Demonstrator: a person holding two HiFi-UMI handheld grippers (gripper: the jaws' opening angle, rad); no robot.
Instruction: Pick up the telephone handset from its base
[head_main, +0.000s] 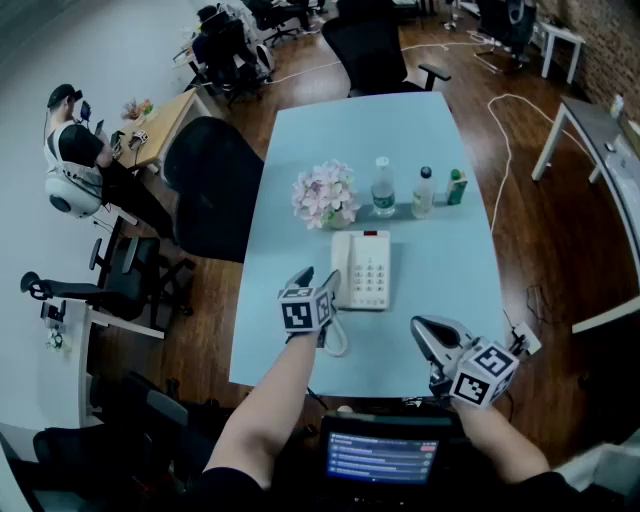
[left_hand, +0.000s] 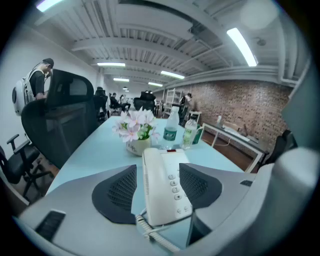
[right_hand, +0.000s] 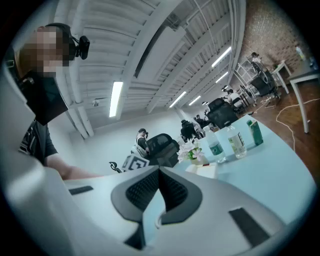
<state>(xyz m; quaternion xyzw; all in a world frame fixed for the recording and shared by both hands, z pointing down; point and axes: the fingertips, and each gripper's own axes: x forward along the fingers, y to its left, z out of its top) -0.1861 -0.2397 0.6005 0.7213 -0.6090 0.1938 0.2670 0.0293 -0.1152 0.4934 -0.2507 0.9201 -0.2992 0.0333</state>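
**Item 1, task object.** The telephone handset (left_hand: 154, 192) lies seated along the left side of its base (head_main: 374, 268). The base sits near the middle of the pale blue bench (head_main: 450, 300). A flower pot (head_main: 325, 195), a water bottle (head_main: 383, 188) and a green carton (head_main: 457, 187) stand just beyond the far end of the base. The coiled cord (head_main: 338, 345) loops off the near end.

**Item 2, left hand-held gripper (head_main: 320, 276).** It is at the near left corner of the telephone with its jaws wide apart. The left gripper view shows the handset and part of the keypad between the 2 pads. No grip has been made (light contact at the right pad cannot be ruled out).

**Item 3, right hand-held gripper (right_hand: 159, 174).** It is over the near right of the bench, well apart from the telephone. Its jaws are drawn together on nothing.

**Assessment.** The step in hand is the approach to the grasp, and the handset is not yet lifted.

**Recommendations.**
- Move the left jaws further left so they bracket the handset alone, clear of the keypad.
- Close on the narrow middle section of the handset.
- Raise it straight up out of the cradle.
- Expect the cord to drag on the light base; the idle right hand-held gripper could steady it.
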